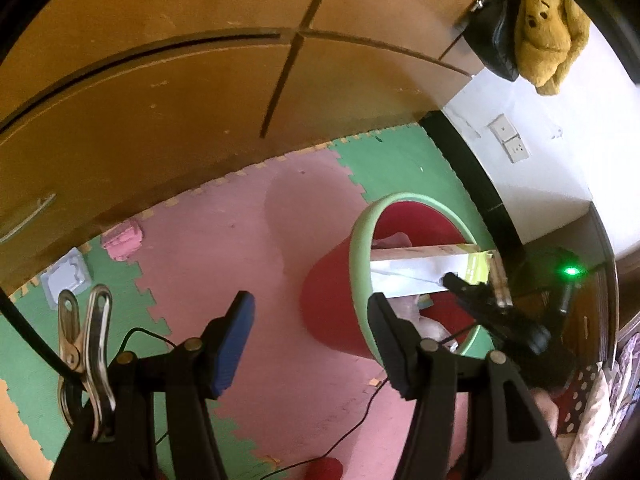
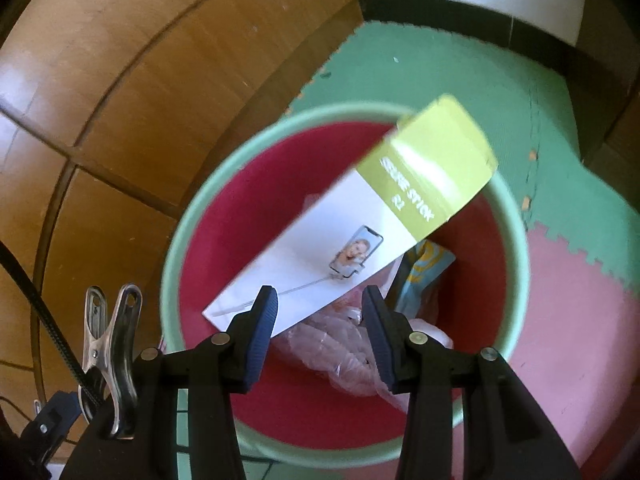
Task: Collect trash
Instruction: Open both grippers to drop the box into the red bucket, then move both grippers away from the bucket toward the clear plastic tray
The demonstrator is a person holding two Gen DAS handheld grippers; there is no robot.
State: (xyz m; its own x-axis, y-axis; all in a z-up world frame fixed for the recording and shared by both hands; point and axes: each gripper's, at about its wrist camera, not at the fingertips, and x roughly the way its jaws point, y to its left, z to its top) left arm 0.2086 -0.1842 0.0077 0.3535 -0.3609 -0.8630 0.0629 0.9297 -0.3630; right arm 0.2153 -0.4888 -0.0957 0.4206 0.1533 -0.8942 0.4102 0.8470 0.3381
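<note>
Both claws are seen parted with nothing pressed between the pads: the right gripper (image 2: pixel 320 336) is held half open above the bin, the left gripper (image 1: pixel 312 344) somewhat wider over the mat; a brown wooden cabinet (image 1: pixel 160 92) fills the upper left of both frames; a pink and green foam mat (image 1: pixel 224 240) is spread below it; a red bin with a pale green rim (image 2: pixel 176 240) is centred in the right view; a white and yellow-green selfie-stick box (image 2: pixel 360 232) is seen tilted over its opening, apart from the pads; crumpled pink plastic (image 2: pixel 344 344) is seen inside the bin, lower centre; a pink wad (image 1: pixel 122 240) and a clear blister pack (image 1: pixel 66 276) are left on the mat at left
</note>
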